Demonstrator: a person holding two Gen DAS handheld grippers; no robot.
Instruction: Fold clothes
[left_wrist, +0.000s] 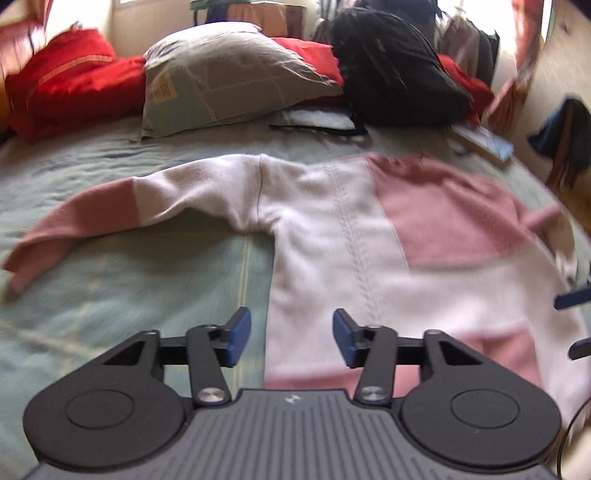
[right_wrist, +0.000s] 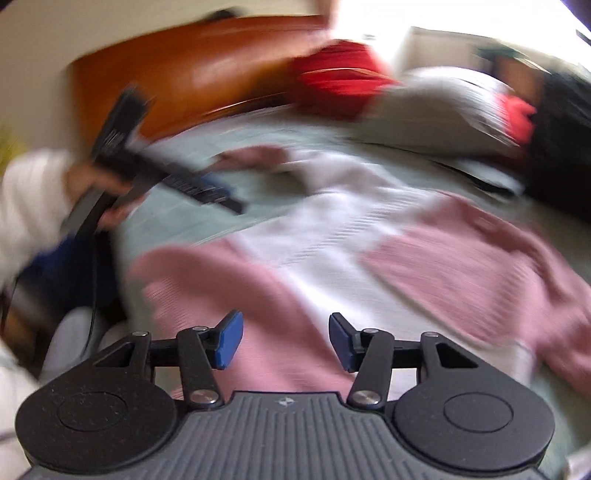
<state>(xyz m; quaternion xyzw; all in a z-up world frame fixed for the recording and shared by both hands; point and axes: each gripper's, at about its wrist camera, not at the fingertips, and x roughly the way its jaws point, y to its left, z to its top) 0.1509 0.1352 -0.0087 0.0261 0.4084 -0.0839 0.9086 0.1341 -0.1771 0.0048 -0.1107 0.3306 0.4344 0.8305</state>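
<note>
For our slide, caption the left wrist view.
Open left gripper hovers over a pink-and-white knitted sweater spread on a pale green bedspread.

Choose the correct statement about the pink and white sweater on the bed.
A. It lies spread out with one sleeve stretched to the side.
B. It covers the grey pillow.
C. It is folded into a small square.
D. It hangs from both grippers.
A: the sweater lies flat on the bed cover, its sleeve stretched sideways, and both the left gripper and the right gripper are open and empty.

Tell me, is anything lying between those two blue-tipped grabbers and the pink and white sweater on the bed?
Nothing visible. The sweater lies spread on the bedsheet, with the open left gripper at its side edge and the open right gripper over its pink part. The pillow and black bag sit well behind.
</note>
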